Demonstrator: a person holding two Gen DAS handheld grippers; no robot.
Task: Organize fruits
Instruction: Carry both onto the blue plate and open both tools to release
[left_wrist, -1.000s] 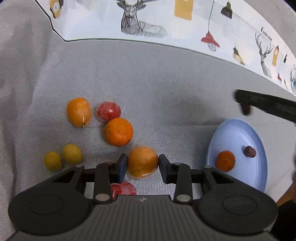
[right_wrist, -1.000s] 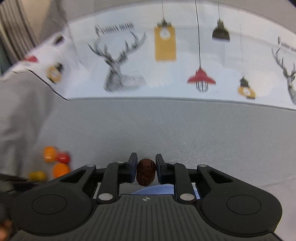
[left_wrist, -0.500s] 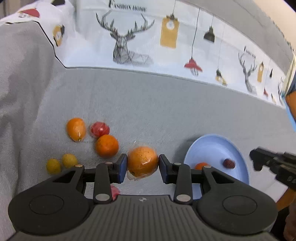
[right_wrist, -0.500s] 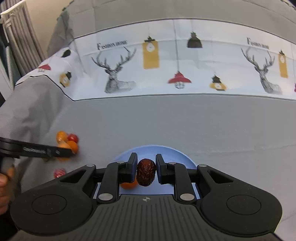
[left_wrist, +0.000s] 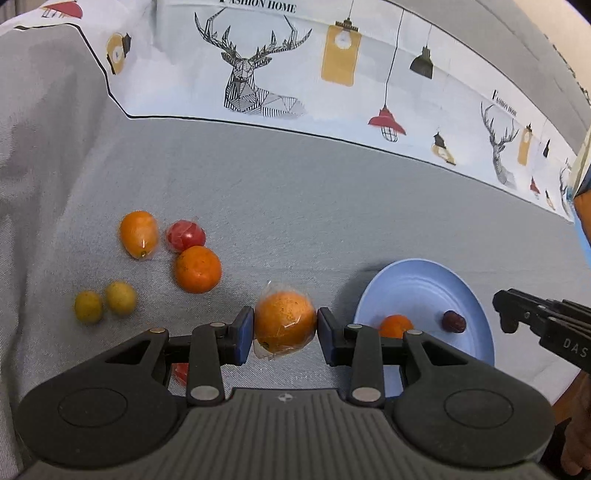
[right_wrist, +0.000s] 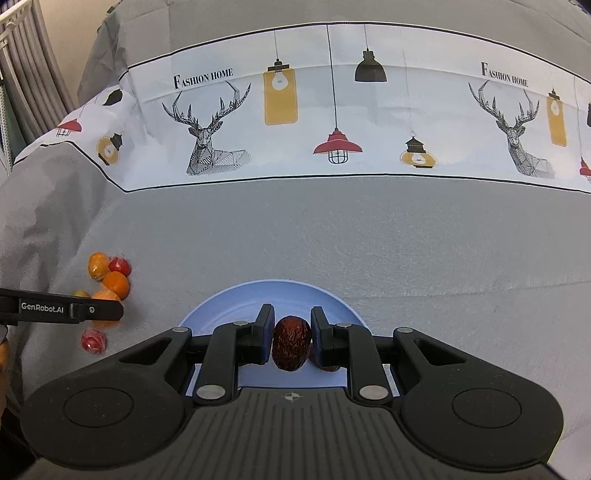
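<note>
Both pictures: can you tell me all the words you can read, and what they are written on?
"FASHION HOME" on the printed cloth band, again at.
"GenRobot.AI" on the left claw seen from the right wrist.
"DAS", cut off, on the right claw seen from the left wrist.
No labels can be read on the fruit.

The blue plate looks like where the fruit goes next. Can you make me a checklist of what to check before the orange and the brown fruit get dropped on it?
1. Left gripper holds the wrapped orange between both jaws: ok.
2. Right gripper holds the wrinkly brown date: ok.
3. Date is over the blue plate: ok.
4. Wrapped orange is over the plate: not ok, it is left of the rim in the left wrist view.
5. Free room on the plate: ok, only a small orange and a dark date lie there.
6. Height of either fruit above the plate: cannot tell.
</note>
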